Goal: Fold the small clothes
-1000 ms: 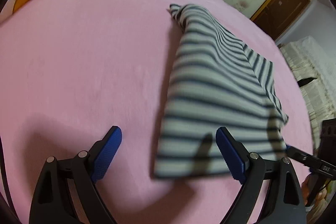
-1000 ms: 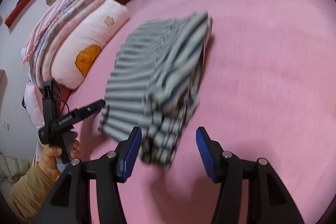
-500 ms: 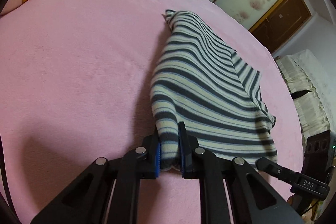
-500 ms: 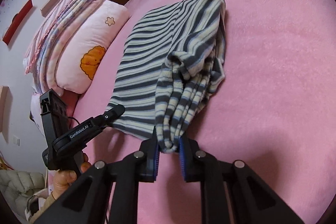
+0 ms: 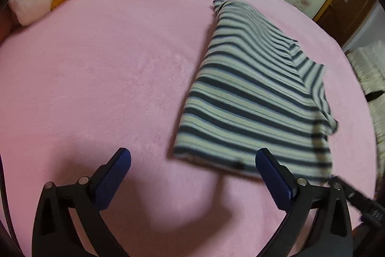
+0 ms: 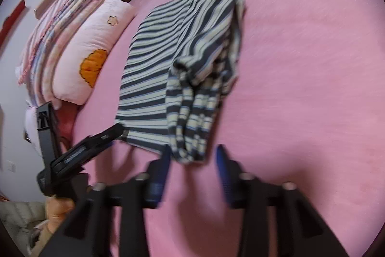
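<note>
The striped garment (image 5: 252, 98) lies folded on the pink bed (image 5: 108, 78), its bunched sleeve side nearest the right gripper (image 6: 193, 165). The left gripper (image 5: 192, 175) is spreading wide over bare bedding, holding nothing, the hem just ahead of it. The right gripper's jaws are parting too, the cloth's edge just ahead of them, untouched. A pillow (image 6: 91, 57) sits at the bed's head.

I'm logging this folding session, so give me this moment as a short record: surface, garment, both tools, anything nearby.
surface: pink bed cover
garment: striped garment, folded, lying flat on the cover
left tool: jaws opening, nothing between them, just short of the garment's near edge
right tool: jaws opening, garment's near end by the tips, pads not pressing it
nearby: pillow with orange print, stacked bedding behind it
</note>
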A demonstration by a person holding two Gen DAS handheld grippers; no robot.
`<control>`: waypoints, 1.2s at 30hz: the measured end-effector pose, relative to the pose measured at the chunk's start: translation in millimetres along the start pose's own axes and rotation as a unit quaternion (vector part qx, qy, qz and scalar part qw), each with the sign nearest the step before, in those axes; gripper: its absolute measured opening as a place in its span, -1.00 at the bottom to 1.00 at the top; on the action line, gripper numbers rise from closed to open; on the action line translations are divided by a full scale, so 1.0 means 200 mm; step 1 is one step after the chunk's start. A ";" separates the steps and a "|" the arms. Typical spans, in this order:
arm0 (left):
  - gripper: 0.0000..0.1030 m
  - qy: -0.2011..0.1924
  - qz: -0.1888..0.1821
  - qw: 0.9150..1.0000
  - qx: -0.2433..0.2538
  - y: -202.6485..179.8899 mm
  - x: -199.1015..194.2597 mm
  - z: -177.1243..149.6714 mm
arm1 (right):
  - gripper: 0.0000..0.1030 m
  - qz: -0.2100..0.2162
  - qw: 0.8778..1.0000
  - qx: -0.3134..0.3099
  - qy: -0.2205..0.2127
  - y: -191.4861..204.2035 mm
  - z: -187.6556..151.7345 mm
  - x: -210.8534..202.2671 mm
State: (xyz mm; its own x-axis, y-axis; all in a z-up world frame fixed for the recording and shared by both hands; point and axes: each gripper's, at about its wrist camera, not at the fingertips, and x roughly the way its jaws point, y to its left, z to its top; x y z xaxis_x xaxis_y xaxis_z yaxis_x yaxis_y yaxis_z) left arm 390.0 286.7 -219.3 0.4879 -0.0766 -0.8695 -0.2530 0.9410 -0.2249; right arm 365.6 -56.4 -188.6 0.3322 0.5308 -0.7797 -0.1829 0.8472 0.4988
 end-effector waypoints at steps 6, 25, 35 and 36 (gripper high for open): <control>0.99 -0.050 0.018 0.998 0.033 -0.22 -0.43 -0.13 | -0.09 -0.058 0.995 -0.047 -0.063 0.03 -0.15 -0.50; 0.99 -0.170 -0.071 0.974 0.130 -1.02 -1.77 -1.21 | 0.54 -0.173 0.960 -0.084 -0.206 0.09 -1.07 -1.94; 0.99 -0.176 -0.082 0.972 0.133 -1.19 -1.95 -1.52 | 0.55 -0.210 0.951 -0.053 -0.220 -0.02 -1.37 -2.17; 0.99 -0.176 -0.083 0.972 0.134 -1.21 -1.96 -1.54 | 0.55 -0.213 0.950 -0.052 -0.225 -0.03 -1.39 -2.18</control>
State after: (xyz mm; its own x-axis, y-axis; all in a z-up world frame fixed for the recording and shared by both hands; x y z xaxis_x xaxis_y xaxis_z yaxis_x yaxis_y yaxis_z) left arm 3.0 -11.5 41.3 0.7703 -0.1620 -0.6168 0.0575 0.9809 -0.1858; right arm -34.8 -286.4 44.0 0.7536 0.0965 -0.6503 -0.0263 0.9928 0.1169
